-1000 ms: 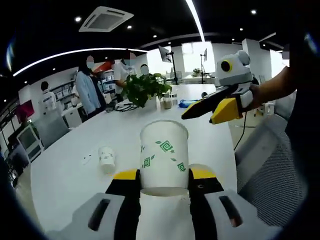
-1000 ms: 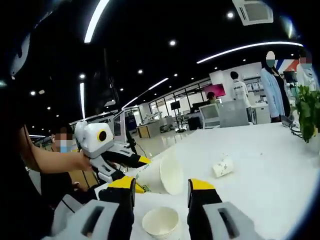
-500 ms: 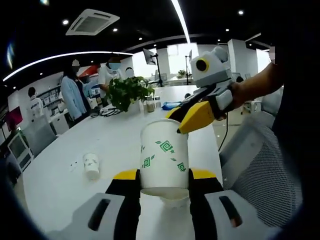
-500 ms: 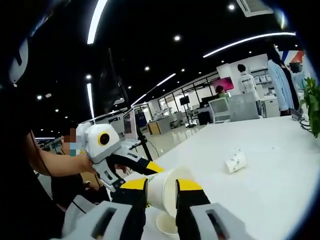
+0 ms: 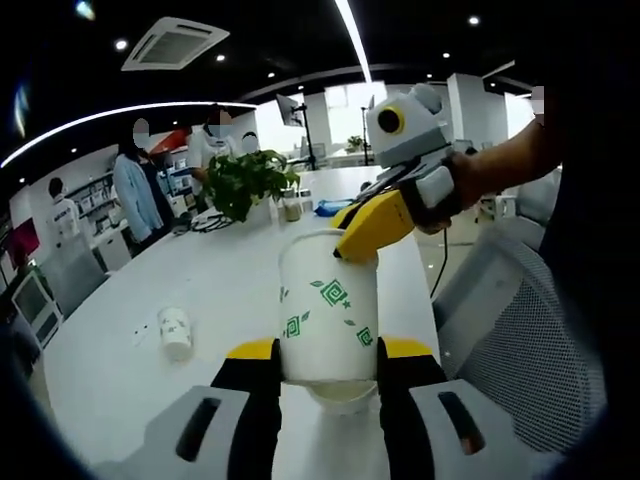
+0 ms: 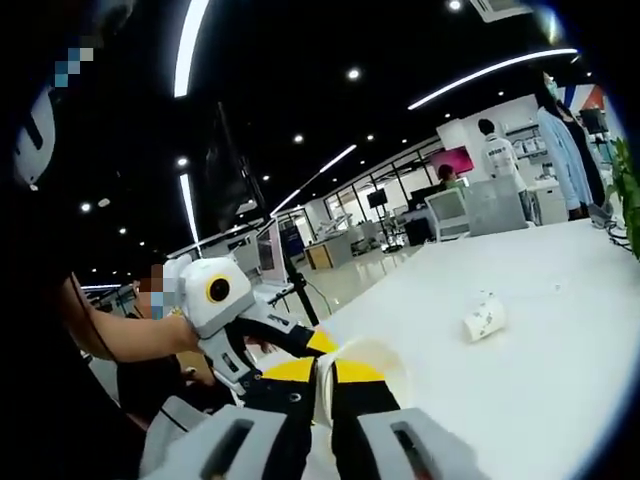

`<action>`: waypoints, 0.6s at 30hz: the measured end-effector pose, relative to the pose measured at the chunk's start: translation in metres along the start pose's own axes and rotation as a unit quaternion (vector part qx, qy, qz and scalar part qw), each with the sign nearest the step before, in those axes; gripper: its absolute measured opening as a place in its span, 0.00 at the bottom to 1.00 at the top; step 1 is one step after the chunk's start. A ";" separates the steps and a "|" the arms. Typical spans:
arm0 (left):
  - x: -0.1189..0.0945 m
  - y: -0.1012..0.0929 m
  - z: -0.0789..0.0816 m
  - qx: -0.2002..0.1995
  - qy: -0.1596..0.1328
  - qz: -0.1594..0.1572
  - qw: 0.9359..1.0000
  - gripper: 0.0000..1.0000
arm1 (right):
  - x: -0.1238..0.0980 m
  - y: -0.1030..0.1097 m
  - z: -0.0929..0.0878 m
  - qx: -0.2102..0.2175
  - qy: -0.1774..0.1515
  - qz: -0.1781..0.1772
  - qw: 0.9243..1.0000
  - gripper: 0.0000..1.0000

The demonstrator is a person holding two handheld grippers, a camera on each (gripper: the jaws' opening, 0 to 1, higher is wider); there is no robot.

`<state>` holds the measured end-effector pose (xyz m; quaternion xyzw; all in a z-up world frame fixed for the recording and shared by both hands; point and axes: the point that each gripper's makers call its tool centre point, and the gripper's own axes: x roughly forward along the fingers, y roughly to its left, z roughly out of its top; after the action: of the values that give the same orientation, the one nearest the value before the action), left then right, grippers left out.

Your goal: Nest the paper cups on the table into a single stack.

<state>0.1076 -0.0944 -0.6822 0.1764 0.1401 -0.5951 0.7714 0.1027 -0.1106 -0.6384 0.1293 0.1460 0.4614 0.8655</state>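
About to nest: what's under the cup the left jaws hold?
Below the held cup, the rim of another white cup shows between the left jaws. Its body and the table beneath are covered. The right gripper pinches the held cup's rim.

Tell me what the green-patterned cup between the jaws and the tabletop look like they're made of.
The green-patterned cup looks like matte white paper: rolled rim, printed green motifs, no shine. The tabletop looks like smooth white laminate or painted board, with a faint sheen from the ceiling lights; which of the two can't be told.
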 end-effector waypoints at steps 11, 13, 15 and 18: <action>0.003 -0.005 -0.003 -0.002 0.016 -0.010 1.000 0.36 | 0.002 0.013 0.000 -0.020 0.012 0.020 1.000 0.00; 0.003 -0.006 -0.003 -0.008 0.013 -0.011 1.000 0.41 | 0.002 0.014 -0.001 -0.029 0.016 0.020 0.999 0.00; 0.002 -0.005 -0.003 -0.014 0.008 -0.004 1.000 0.48 | 0.002 0.014 -0.001 -0.032 0.018 0.021 0.999 0.00; -0.001 -0.005 -0.007 -0.025 0.010 -0.002 1.000 0.49 | 0.001 0.014 -0.001 -0.040 0.023 0.020 0.999 0.00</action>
<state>0.1026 -0.0915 -0.6888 0.1629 0.1627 -0.5909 0.7732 0.0920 -0.1018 -0.6347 0.0871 0.1444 0.4868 0.8571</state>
